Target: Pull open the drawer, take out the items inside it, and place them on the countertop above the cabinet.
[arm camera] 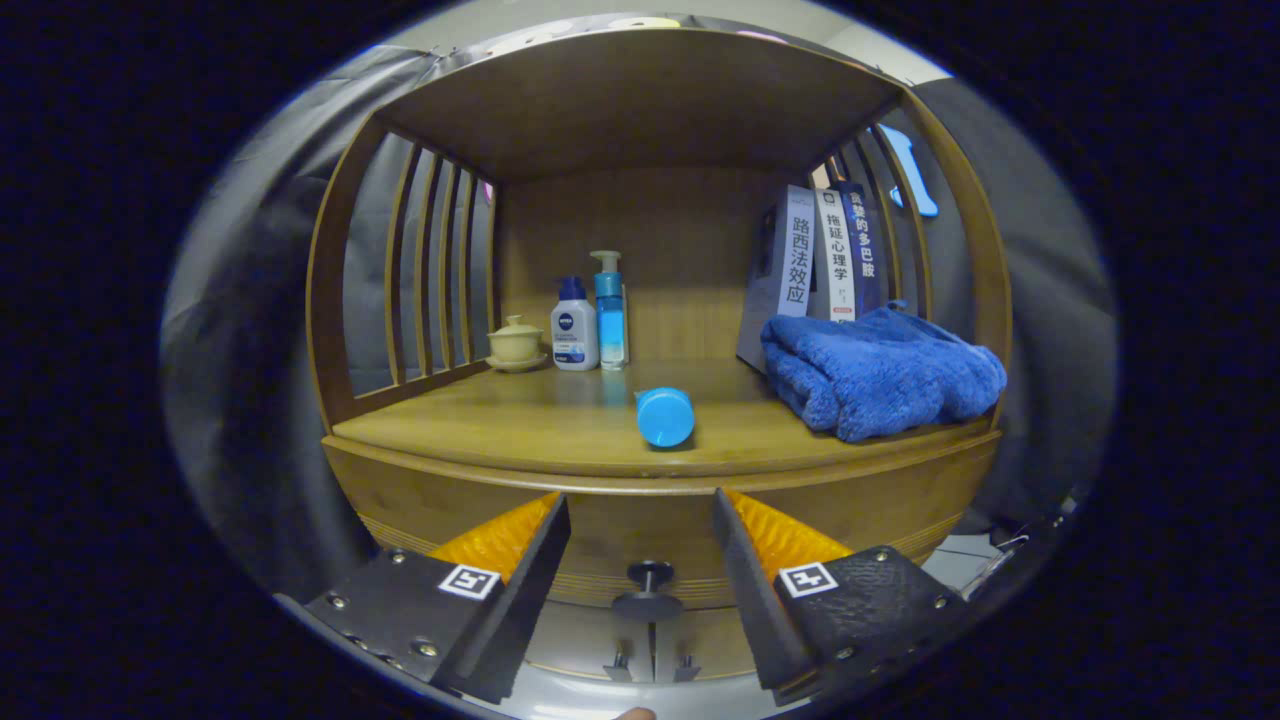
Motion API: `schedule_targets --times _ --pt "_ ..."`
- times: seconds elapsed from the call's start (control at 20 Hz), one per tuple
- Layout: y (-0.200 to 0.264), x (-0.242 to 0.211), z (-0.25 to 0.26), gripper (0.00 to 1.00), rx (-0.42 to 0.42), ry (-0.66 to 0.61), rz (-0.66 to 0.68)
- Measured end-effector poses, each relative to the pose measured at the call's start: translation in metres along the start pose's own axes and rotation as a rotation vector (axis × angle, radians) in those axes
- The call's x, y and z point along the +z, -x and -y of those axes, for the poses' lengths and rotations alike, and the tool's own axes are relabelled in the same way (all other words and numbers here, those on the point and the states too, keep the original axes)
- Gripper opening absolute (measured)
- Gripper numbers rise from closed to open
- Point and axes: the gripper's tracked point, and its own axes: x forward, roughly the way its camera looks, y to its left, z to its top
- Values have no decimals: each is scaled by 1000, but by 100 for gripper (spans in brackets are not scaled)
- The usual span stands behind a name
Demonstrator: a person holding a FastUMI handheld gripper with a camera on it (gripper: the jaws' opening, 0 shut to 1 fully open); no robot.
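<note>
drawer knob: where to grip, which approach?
Grip the knob on its thin stem, behind the round cap, coming straight in from the front. It sticks out of the drawer front, so the cap should stop the fingers slipping off on the pull. The gripper is open with the knob centred between its fingers, not touching.

We see a wooden cabinet [650,500] with an open shelf bay above its countertop, roofed by a flat wooden top panel [640,100]. A solid wooden back panel [650,250] closes the bay behind the countertop. To either side of that back panel stand curved vertical slats [430,270], and dark cloth [250,350] shows through the gaps and hangs around the cabinet on both sides. Above the top panel, we glimpse a pale strip of wall [560,15]. The light is dim and even, warmest on the wood.
</note>
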Motion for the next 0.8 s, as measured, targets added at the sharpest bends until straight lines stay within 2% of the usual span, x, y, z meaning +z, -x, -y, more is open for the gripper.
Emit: schedule_targets --times 0.15,0.35,0.8 --pt "30 15 1 86 60 42 -21" --pt "70 18 43 86 19 102 -60" --pt "130 -15 141 87 -68 97 -110"
